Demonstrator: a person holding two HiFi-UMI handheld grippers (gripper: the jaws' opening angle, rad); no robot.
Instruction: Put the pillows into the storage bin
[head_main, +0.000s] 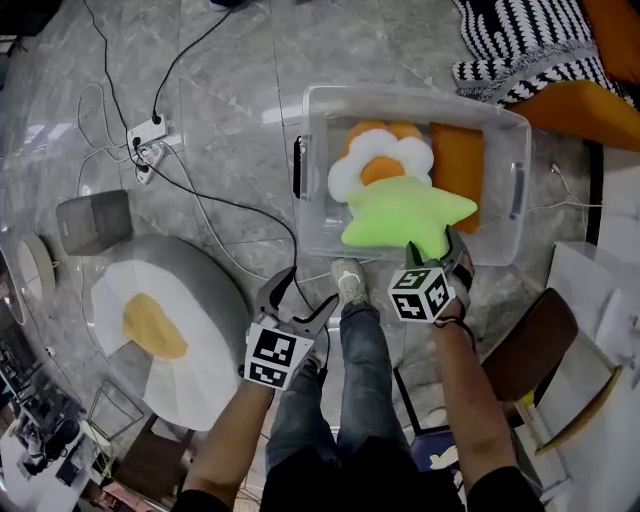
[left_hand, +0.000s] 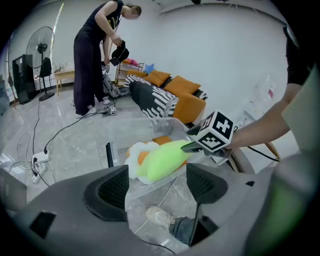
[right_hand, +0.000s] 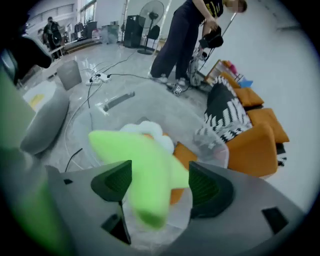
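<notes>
Right claw (right_hand: 160, 186) of mine is gaping around the lime-green star-shaped plush pillow (head_main: 405, 212), freeing it into the clear plastic storage bin (head_main: 400, 94) (left claw (left_hand: 157, 187) idling open, empty).

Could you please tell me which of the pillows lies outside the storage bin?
The fried-egg pillow, white with a yellow yolk, on the grey cushion at the left; the green star pillow, flower pillow and orange pillow are in the clear bin.

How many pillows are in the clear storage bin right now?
3. A green star pillow lies on top at the near side; a white flower pillow is partly under it; an orange pillow sits at the right. Others may be hidden underneath.
</notes>
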